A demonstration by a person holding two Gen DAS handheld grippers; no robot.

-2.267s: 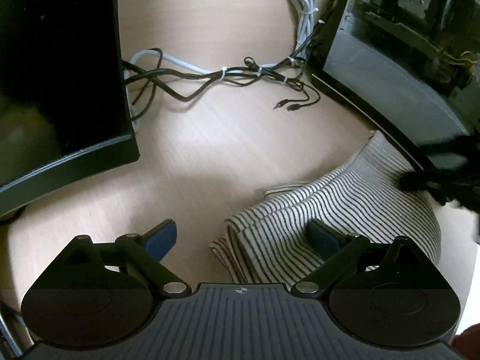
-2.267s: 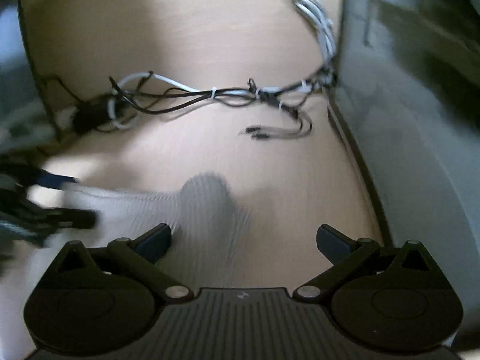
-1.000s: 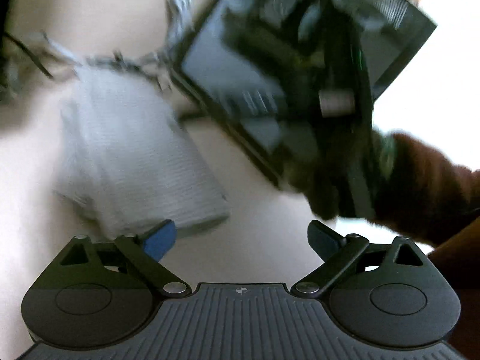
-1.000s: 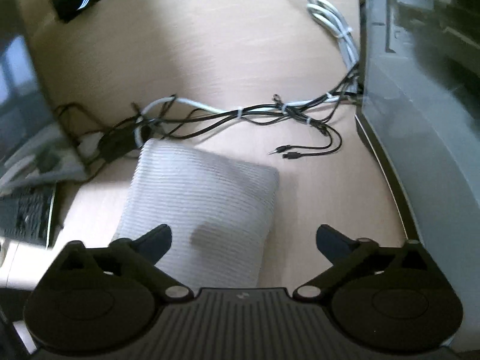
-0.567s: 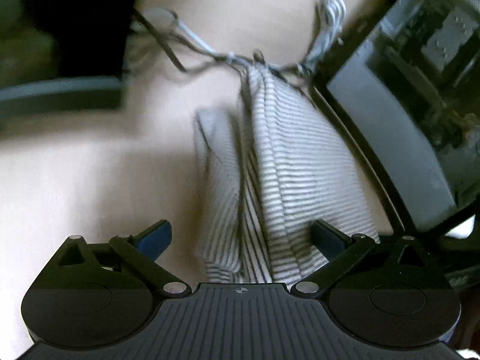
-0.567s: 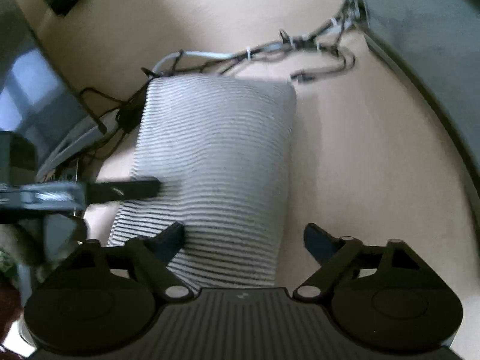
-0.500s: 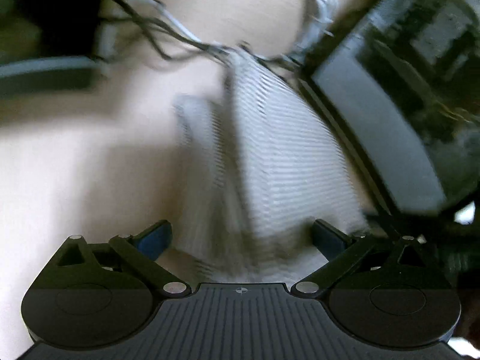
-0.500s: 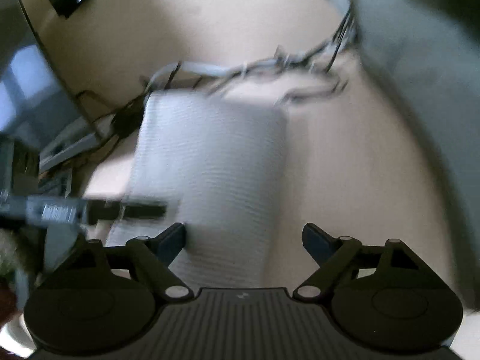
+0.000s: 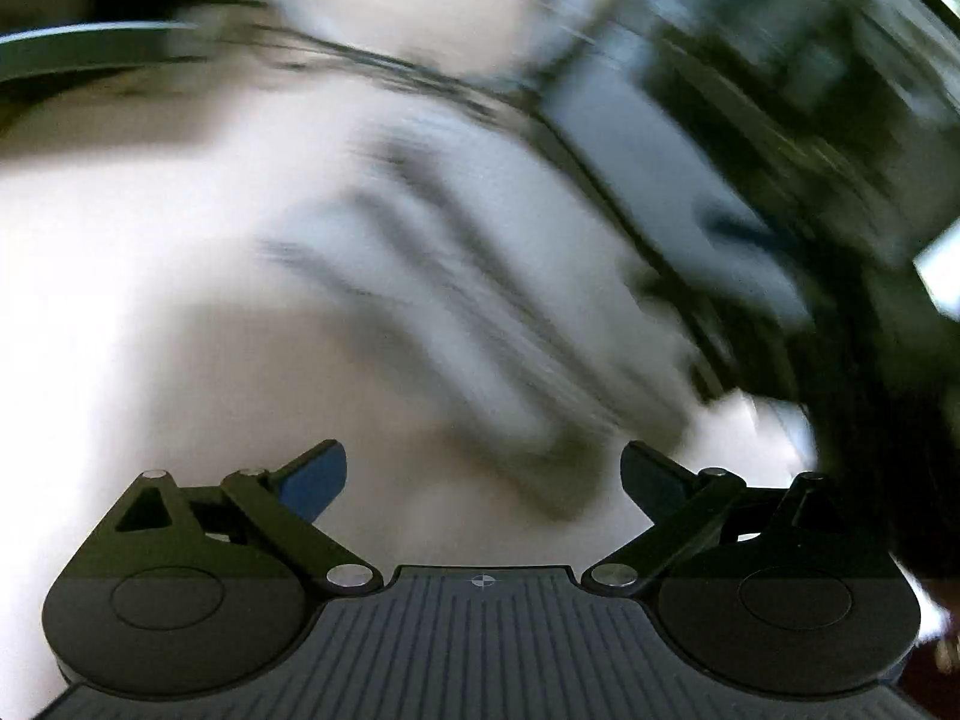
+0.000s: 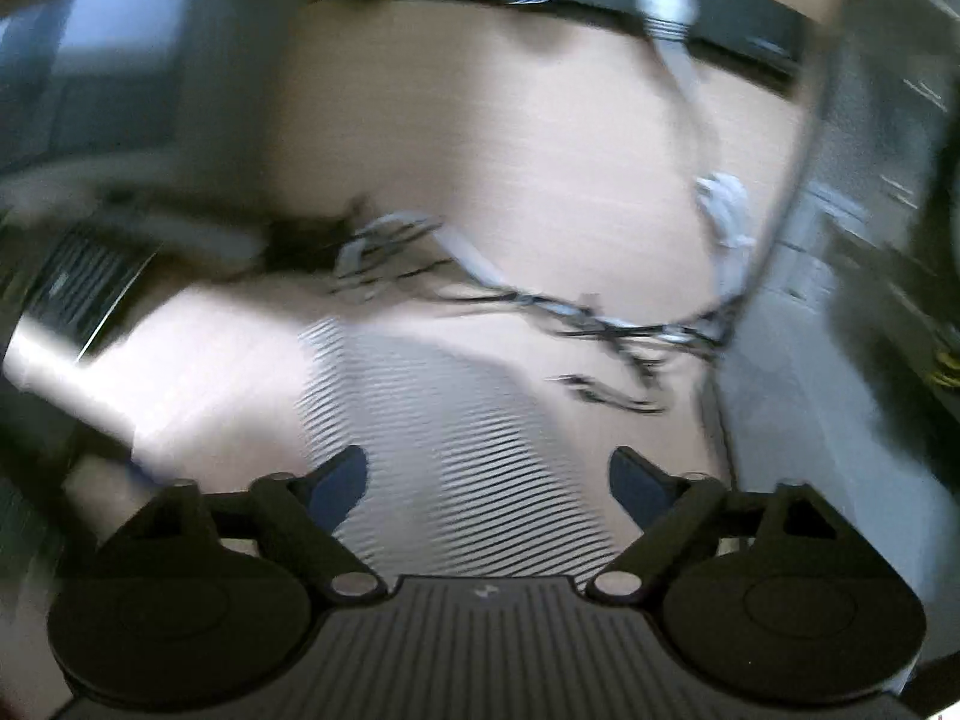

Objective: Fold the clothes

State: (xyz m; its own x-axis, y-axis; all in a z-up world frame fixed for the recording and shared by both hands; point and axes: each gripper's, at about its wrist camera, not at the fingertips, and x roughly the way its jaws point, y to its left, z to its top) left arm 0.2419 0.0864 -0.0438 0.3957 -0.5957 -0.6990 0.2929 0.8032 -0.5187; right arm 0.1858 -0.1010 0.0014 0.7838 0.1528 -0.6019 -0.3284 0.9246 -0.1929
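Both tongs spread wide and empty over a folded striped garment on the counter.

The left tongs (image 9: pixel 483 477) were released, fingers far apart with nothing between them; through heavy blur, the striped garment (image 9: pixel 456 300) lay on the pale wooden counter (image 9: pixel 120 300) ahead of them, beside a dark computer case (image 9: pixel 780 150). The right tongs (image 10: pixel 487 480) were likewise released and empty, hovering above the folded garment (image 10: pixel 456 438), which stretched from between the fingers up the counter (image 10: pixel 510 138). Beyond its far edge ran a tangle of black and white cables (image 10: pixel 540 300), and the computer case (image 10: pixel 840 360) stood to the right. A keyboard (image 10: pixel 78 282) showed blurred at the left.
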